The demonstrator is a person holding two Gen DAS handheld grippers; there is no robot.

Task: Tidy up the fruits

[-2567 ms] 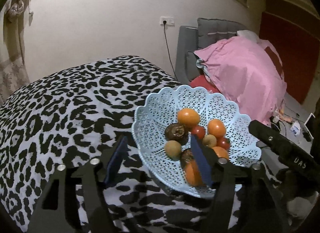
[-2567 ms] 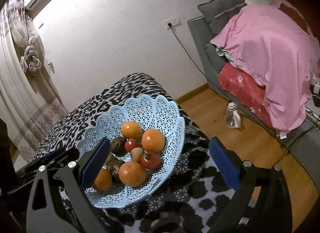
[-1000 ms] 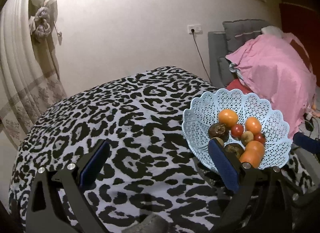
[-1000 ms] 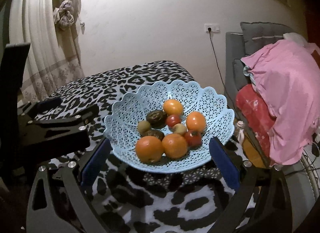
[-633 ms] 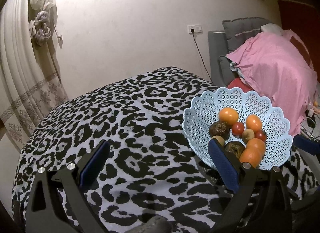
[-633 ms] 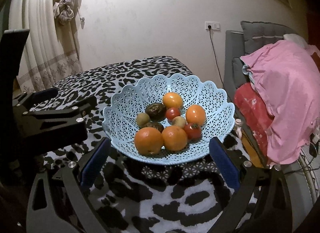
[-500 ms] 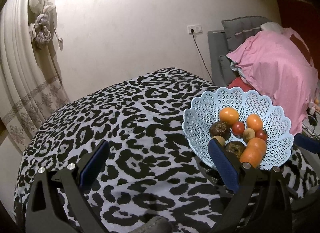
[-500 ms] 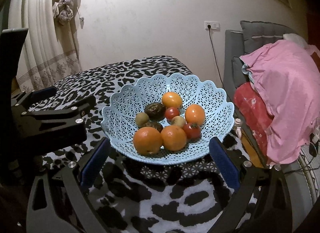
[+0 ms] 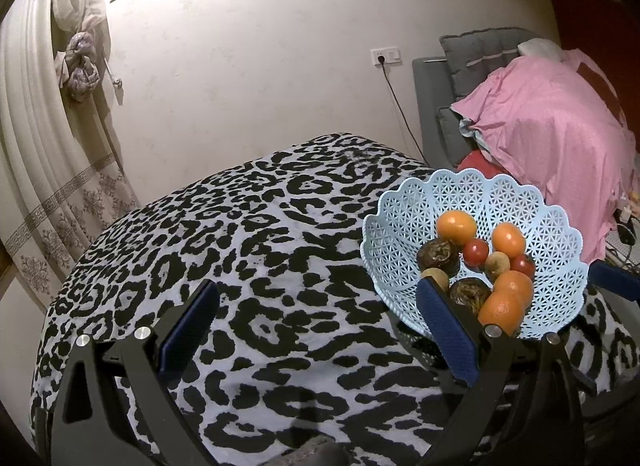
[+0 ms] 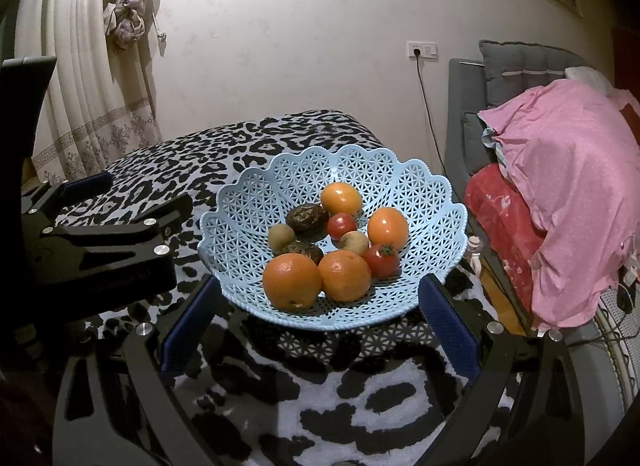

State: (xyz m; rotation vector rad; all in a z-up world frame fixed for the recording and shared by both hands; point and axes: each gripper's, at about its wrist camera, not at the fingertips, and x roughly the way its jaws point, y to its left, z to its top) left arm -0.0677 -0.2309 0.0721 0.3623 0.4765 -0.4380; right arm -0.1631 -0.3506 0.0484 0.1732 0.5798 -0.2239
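A light blue lattice basket sits on the leopard-print table, holding several oranges, two red tomatoes, two dark wrinkled fruits and small tan fruits. My right gripper stands open just in front of the basket, nothing between its fingers. My left gripper is open over bare cloth, left of the basket; its right finger overlaps the basket's near rim. The left gripper also shows from the side in the right wrist view.
Right of the table stands a grey sofa piled with pink bedding and a red cushion. A curtain hangs at the left. A plug and cord run down the wall. The table's right edge lies close to the basket.
Both grippers have pulled back from the basket and widened; the left one swung left over bare cloth. In the last half second little has moved.
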